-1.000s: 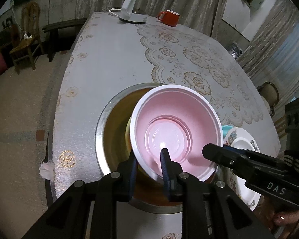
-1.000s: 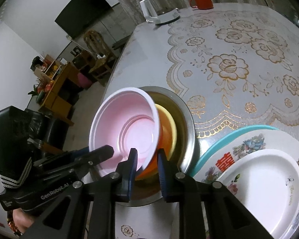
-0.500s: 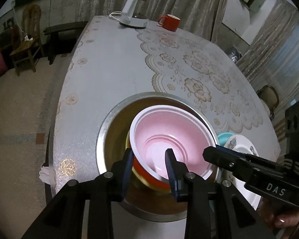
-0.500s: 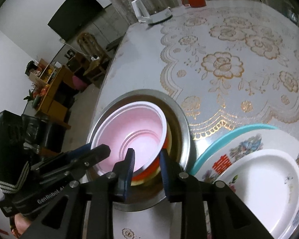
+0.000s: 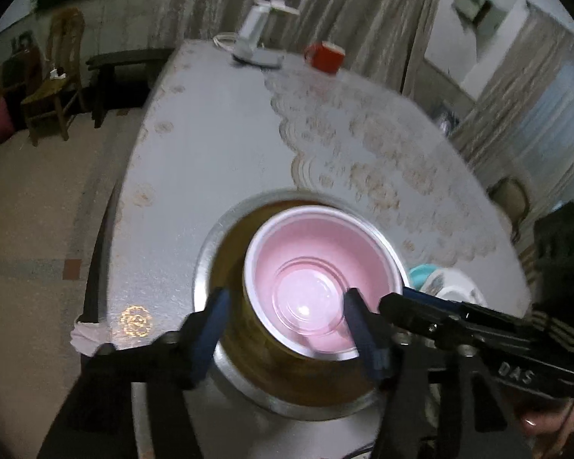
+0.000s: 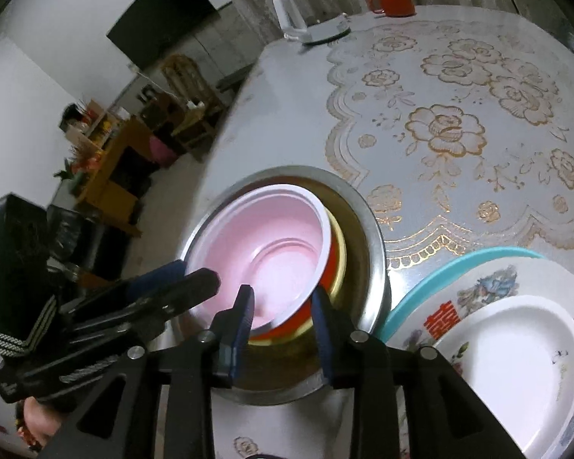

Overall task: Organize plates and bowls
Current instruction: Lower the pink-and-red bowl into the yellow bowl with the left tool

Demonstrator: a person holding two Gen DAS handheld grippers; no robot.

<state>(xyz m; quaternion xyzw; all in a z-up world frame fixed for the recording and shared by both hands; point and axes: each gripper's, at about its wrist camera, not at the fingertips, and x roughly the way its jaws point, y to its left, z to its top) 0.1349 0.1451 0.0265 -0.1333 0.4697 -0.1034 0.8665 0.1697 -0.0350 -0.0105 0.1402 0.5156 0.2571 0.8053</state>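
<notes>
Bowls nested four deep near the table's (image 6: 287,122) edge: a wide steel basin (image 6: 377,264) on the tablecloth holds a yellow bowl (image 6: 338,267), which holds a red bowl (image 6: 292,325), which holds the pink bowl (image 6: 275,256). The pink bowl sits uppermost and off-centre, shifted toward the basin's left wall in the right wrist view; it has a white rim, a pale pink glossy inside and stepped rings round a flat bottom with a bright glare spot. Just beside the basin, on its right, stands a stack of three plates: a teal plate (image 6: 436,267) at the bottom, a flower-patterned plate with red characters (image 6: 490,279) on it, and a plain white plate (image 6: 516,352) on top. Left gripper (image 5: 287,325): jaws opening, spread wide, one finger outside the pink bowl's near rim over the basin, the other over the bowl's inside; the pads do not press on it. Right gripper (image 6: 283,313): jaws opening, a narrower gap, straddling the near rims of the pink and red bowls; pads appear clear of both. Far edge of the table: one white electric kettle (image 6: 306,15) and one red mug (image 6: 392,0), near each other. The left wrist view is motion-blurred. A hand is partly visible at each gripper's handle.
</notes>
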